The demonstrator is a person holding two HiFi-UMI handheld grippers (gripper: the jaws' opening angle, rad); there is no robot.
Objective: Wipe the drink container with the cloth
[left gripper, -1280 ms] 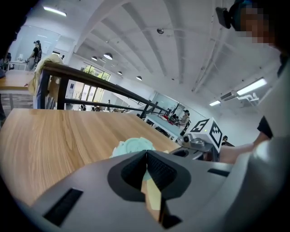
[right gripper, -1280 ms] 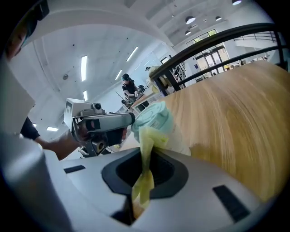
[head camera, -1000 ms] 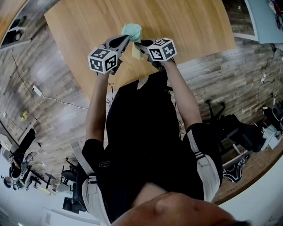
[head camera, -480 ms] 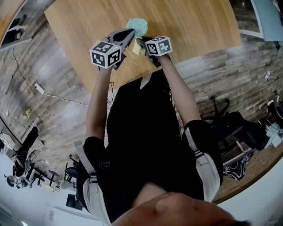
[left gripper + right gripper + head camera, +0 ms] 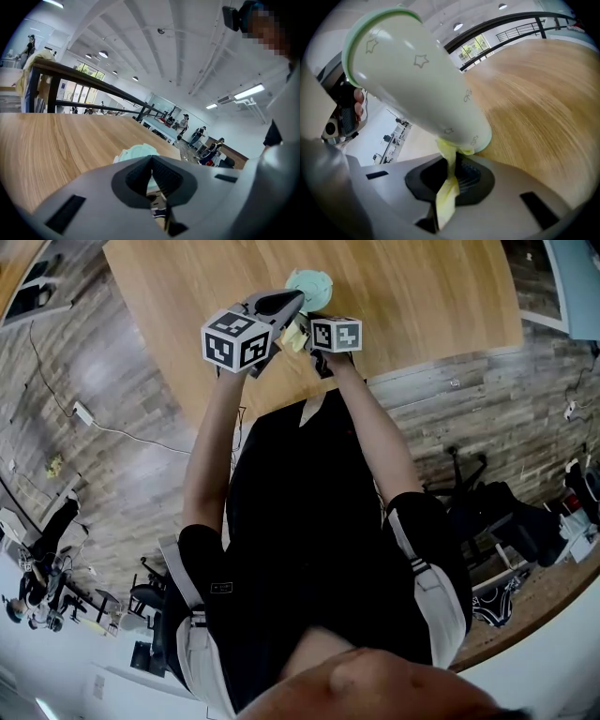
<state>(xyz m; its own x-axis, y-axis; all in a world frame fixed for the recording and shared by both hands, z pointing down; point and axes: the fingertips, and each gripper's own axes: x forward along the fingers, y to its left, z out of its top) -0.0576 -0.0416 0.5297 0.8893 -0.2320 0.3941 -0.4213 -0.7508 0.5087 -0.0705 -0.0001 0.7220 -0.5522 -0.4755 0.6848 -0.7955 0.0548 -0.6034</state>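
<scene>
Closing in now: the right tongs (image 5: 453, 165) have tucked in under the left tongs (image 5: 292, 299) over the last second. The left marker cube (image 5: 234, 338) and the right marker cube (image 5: 336, 334) sit nearer each other than they did. The right tongs are clenched on the yellow cloth (image 5: 445, 190), with a thin strip of it standing up out of the grip. Its top end presses against the low end of the drink container (image 5: 412, 79). That's the news: cloth and container are touching, right at the pale green band around the base.

The container, mint with little star outlines, looks to hang tilted just above the near part of the wooden bench (image 5: 422, 287). The right gripper view is rolled, though, so its base may be resting on the wood. The left tongs are shut tight, tips together, and seem to be nipping the container's rim. The mint top shows right behind those tips in the left gripper view. A hand (image 5: 357, 104) on the left gripper's handle peeks in at the edge of the right gripper view.

I'd call this the wipe starting at the bottom edge. Most of the wall is not yet covered, and so narrow a strip of cloth will likely need several passes up the side.
</scene>
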